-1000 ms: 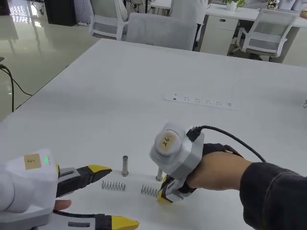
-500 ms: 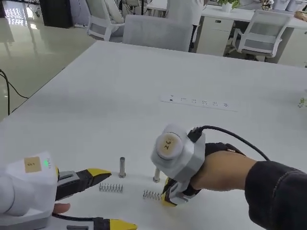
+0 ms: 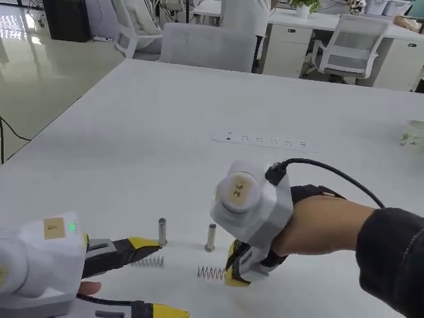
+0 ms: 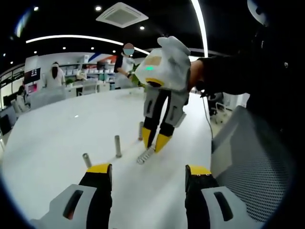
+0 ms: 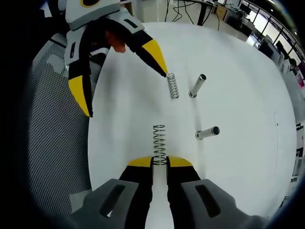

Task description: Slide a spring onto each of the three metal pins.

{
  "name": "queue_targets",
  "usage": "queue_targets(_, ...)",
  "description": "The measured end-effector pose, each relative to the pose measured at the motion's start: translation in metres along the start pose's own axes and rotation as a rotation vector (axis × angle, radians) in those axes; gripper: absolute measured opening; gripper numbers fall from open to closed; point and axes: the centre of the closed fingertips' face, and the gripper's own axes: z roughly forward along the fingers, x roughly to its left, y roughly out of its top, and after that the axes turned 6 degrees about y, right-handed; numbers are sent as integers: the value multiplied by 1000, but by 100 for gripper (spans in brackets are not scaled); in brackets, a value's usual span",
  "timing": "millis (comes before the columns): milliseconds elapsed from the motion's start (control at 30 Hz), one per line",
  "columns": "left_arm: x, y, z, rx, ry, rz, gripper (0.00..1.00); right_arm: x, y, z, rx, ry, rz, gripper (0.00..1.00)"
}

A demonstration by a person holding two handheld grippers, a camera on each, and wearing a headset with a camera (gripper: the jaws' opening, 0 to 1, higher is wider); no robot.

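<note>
- My right gripper (image 5: 160,163) has its jaws pressed nearly together, pinching one end of a spring (image 5: 159,136). The rest of the coil lies flat on the surface (image 3: 199,119), running toward 12 o'clock in the right gripper view.
- My left gripper (image 4: 148,171) has its jaws spread wide and holds nothing. It sits low at 8 o'clock in the head view.
- A second spring (image 3: 147,263) lies loose on the surface, just beside the tip of my upper left jaw. I cannot tell whether they touch.
- In the head view, the first pin (image 3: 162,232) stands upright at 12 o'clock from the second spring. The second pin (image 3: 211,237) stands at 12 o'clock from the held spring.
- The left gripper view shows a third pin (image 4: 141,130) close beside my right jaws. No pin I can see carries a spring.
- Handling, as I judge it:
  - The spring is thin wire, very light and soft along its axis, and it will roll readily.
  - Pinching it mid-coil would likely crush or kink it, so I should hold the end turns lightly and keep the free bore open toward the pin top.
  - The pins look stiff and smooth. I cannot tell whether they are fixed, so a sideways push may topple them.
- The surface is white, smooth and probably slippery. A power strip (image 3: 265,141) lies at 12 o'clock, well apart from the work.
- In the room, chairs (image 3: 205,46) stand at the far edge, and a glossy floor (image 3: 40,66) shows at 10 o'clock.
</note>
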Motion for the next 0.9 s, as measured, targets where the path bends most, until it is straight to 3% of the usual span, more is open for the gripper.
queue_targets(900,-28,7,6,-9,-120,88,32,40,19,-28,-7,30,-120,7)
